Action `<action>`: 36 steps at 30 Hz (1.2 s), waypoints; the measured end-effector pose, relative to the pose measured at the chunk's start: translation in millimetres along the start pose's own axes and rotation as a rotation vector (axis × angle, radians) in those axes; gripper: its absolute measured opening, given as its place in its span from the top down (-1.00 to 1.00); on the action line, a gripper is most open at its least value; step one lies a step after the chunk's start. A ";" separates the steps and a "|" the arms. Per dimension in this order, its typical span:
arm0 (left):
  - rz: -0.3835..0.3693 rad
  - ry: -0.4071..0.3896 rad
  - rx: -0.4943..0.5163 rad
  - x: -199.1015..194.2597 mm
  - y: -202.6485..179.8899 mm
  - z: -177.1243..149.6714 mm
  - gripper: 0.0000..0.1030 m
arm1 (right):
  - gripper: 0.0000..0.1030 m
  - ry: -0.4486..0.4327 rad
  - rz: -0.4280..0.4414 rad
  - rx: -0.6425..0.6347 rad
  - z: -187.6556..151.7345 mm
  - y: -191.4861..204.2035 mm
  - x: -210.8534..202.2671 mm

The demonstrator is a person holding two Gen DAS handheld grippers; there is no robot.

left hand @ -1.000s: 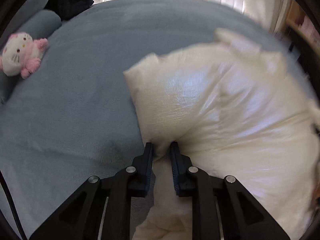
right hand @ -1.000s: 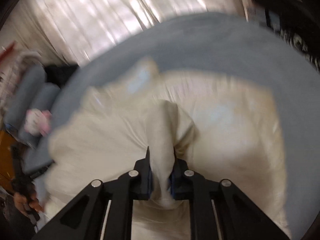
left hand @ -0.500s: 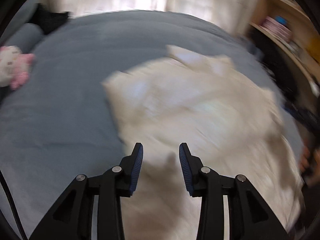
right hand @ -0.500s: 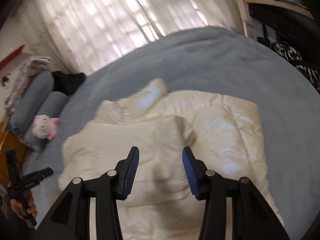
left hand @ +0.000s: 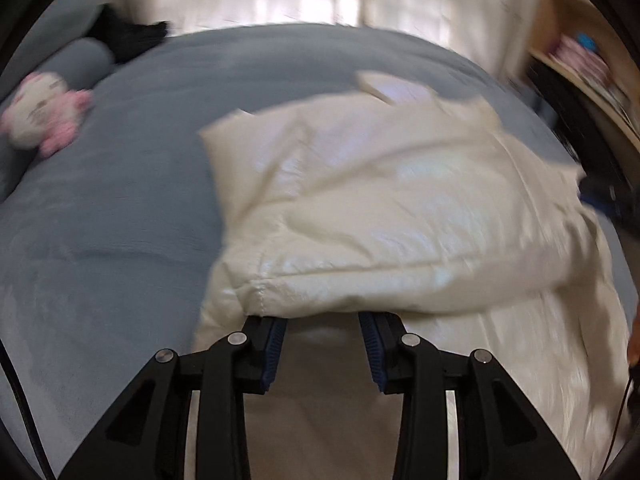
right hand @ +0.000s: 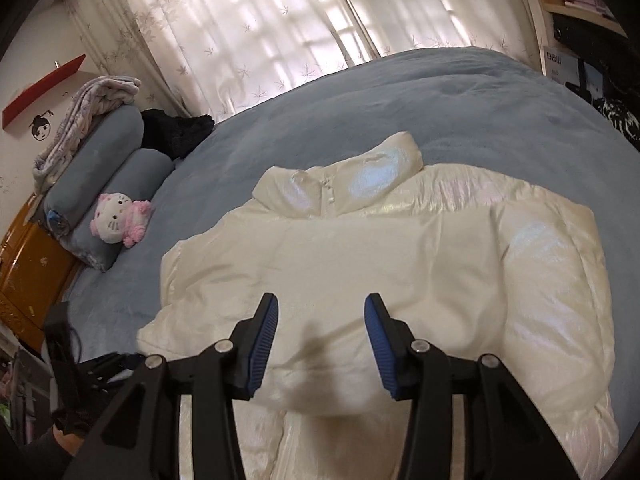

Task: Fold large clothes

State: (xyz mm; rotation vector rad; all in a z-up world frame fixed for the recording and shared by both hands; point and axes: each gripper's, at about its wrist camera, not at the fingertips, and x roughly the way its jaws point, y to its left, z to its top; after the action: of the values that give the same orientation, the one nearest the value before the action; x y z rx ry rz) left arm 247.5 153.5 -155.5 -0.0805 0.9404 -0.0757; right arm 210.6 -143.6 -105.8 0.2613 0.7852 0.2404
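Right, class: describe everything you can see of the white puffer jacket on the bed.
The white puffer jacket is glossy, quilted and padded, cream-white. It lies spread on the grey-blue bedcover, stand-up collar toward the curtains, both sleeves folded across its front. Only the bedcover touches it; neither tool grips it.

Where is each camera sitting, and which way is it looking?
Left wrist: on the left gripper, looking down along its open fingers at the cream jacket on the blue bed.
Right wrist: on the right gripper, fingers open, facing the jacket's collar and the curtains.
Both show the jacket, bed and plush toy.
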 end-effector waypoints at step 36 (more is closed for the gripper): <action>0.089 -0.090 0.132 60.5 -60.2 91.8 0.19 | 0.15 -0.005 -0.170 -0.167 11.6 33.8 83.0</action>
State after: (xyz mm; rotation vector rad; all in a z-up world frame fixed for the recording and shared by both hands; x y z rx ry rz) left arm 355.6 90.9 -144.1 0.0791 0.8458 -0.0511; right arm 271.7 -87.8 -142.0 0.0370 0.7730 0.1442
